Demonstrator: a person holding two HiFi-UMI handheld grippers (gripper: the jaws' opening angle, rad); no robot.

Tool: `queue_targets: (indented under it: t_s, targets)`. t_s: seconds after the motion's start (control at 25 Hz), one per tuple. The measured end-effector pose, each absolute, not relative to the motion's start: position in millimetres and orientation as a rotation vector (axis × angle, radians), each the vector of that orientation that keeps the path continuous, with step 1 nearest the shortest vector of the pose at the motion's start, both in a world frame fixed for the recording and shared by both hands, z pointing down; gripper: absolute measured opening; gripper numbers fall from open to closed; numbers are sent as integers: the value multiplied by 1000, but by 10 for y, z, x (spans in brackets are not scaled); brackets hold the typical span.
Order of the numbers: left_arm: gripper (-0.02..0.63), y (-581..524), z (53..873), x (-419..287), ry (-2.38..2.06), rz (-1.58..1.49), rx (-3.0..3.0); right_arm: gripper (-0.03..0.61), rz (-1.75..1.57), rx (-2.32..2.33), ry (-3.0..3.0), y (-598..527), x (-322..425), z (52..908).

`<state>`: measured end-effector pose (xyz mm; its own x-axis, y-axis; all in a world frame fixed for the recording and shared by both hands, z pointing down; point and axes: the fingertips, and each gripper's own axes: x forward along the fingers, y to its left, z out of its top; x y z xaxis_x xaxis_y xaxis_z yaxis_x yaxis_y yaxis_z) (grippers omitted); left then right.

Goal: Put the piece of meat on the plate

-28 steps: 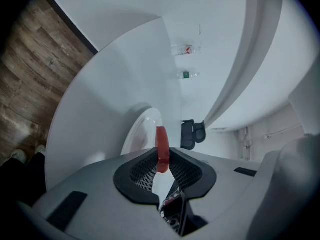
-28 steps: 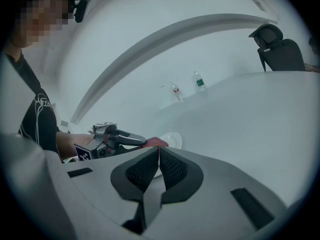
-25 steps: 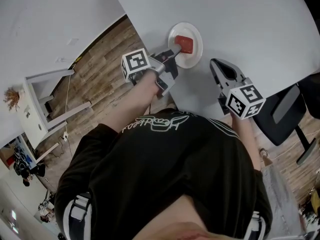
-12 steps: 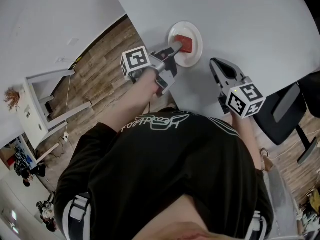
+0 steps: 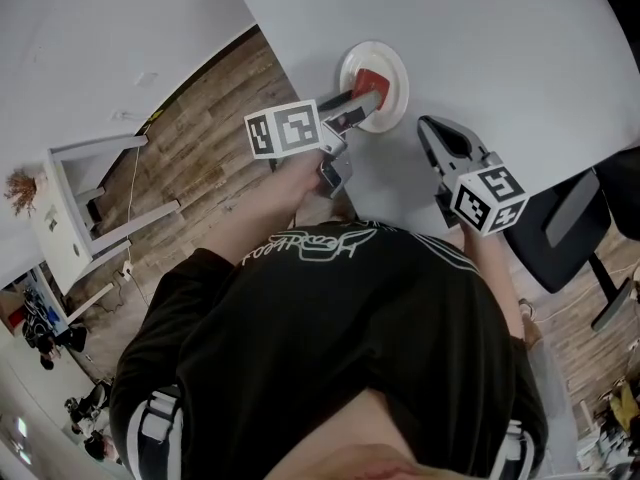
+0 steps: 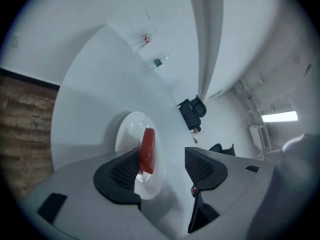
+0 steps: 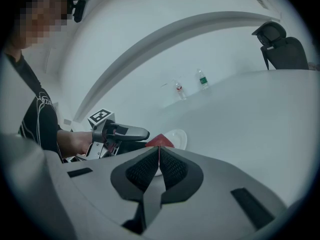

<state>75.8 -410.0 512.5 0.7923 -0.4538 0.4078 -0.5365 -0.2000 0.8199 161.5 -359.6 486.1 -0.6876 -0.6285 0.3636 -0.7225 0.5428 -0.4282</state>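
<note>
A red piece of meat point(image 5: 368, 81) lies on the small white plate point(image 5: 392, 68) near the left edge of the white table point(image 5: 480, 38). My left gripper point(image 5: 362, 103) reaches over the plate's near rim and its jaws are opening. In the left gripper view the meat point(image 6: 147, 149) rests on the plate point(image 6: 129, 131) just beside the left pad, with a wide gap to the right pad. My right gripper point(image 5: 432, 133) hovers over the table to the right of the plate, shut with nothing in it point(image 7: 158, 159). From there the meat point(image 7: 160, 141) shows just past the jaw tips.
Two small bottles point(image 6: 157, 62) point(image 6: 145, 38) stand at the table's far side. A black office chair point(image 5: 570, 228) is at the right, another point(image 6: 192, 111) beyond the table. A white stand point(image 5: 90, 208) sits on the wooden floor left of the table edge.
The left gripper has rolled, its marker cube now facing up, and its jaws have spread off the meat, which stays on the plate. The right gripper has not moved.
</note>
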Motion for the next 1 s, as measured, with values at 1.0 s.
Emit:
queue_targets:
  t_s: [1.0]
  targets:
    - [200,-3524,4843,704,-712,468,2282,11,781,1176,-2624,-3296,1422,4686]
